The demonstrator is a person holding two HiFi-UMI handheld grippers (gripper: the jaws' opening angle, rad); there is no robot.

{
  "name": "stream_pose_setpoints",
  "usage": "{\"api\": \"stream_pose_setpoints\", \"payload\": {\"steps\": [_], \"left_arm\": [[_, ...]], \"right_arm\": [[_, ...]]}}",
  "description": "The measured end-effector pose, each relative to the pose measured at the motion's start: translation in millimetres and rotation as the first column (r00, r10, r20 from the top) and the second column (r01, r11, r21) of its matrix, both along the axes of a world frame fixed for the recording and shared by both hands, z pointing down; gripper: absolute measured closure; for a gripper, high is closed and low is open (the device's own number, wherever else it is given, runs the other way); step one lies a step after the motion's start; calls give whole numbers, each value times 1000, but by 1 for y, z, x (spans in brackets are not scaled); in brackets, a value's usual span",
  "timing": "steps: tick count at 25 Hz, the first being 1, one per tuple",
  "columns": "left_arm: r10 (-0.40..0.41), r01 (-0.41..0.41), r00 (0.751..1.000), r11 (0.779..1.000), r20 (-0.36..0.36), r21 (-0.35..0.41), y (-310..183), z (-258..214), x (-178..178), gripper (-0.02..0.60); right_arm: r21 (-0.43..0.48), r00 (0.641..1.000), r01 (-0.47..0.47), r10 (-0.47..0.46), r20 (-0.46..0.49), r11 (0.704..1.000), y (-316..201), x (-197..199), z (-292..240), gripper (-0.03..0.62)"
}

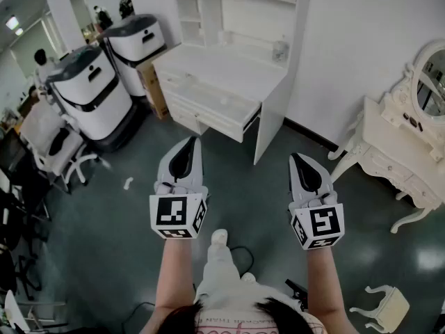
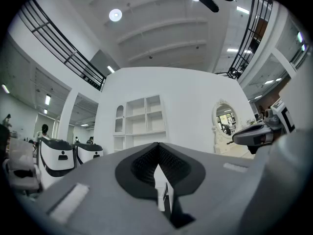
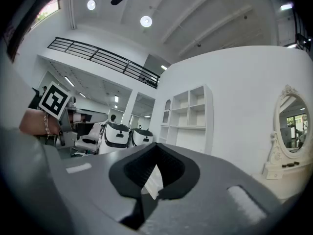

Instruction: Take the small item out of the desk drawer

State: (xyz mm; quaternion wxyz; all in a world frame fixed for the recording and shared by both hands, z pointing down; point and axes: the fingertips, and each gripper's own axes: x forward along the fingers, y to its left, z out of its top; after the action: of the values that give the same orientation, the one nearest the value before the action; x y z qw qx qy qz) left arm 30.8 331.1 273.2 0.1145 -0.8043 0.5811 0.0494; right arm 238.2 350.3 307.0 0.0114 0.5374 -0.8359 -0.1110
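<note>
A white desk [image 1: 229, 68] with a shelf hutch stands ahead of me against the wall. Its wide drawer [image 1: 208, 106] is pulled open, and a small pale speck inside is too small to identify. My left gripper [image 1: 192, 140] and right gripper [image 1: 295, 157] hover side by side over the floor, short of the desk, both pointing at it. Both have their jaws together with nothing between them. The left gripper view shows its shut jaws [image 2: 159, 146] aimed at the hutch shelves [image 2: 142, 119]. The right gripper view shows its shut jaws [image 3: 155, 148] and the same shelves [image 3: 188, 114].
Two white and black machines [image 1: 94, 92] [image 1: 135, 40] stand left of the desk beside a cardboard box [image 1: 154, 82]. Office chairs [image 1: 55, 145] crowd the left. A white dressing table with an oval mirror [image 1: 403, 145] and a small stool [image 1: 382, 308] stand at the right.
</note>
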Motion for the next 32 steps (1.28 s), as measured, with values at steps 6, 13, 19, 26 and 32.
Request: {"api": "stream_pose_setpoints", "payload": {"steps": [6,13,19,26,32], "left_arm": [[-12,12,1000,1000,-7,-19,-8,6,-7,568],[-15,15,1000,1000,-7,-19,-47,3,-22,568],[-14,14,1000,999,0,-30,-99,6,-38,568],[-11,10,1000,998,-16,-59,-169,8,-70,568],[2,-3,1000,998,-17,-58,-224,4,-90,568]], "right_arm": [[-12,1000,3,-3,-3,1000,-10,-1,2,592],[-13,1000,10,-9,22,1000,-46,-12,1,592],[-21,1000,-14,14,11,1000,-100,-25,2,592],[-50,1000,-4,4,-6,999,-167,-59,2,591],[-63,1000,-14,14,-11,998,-220,-78,0,591]]}}
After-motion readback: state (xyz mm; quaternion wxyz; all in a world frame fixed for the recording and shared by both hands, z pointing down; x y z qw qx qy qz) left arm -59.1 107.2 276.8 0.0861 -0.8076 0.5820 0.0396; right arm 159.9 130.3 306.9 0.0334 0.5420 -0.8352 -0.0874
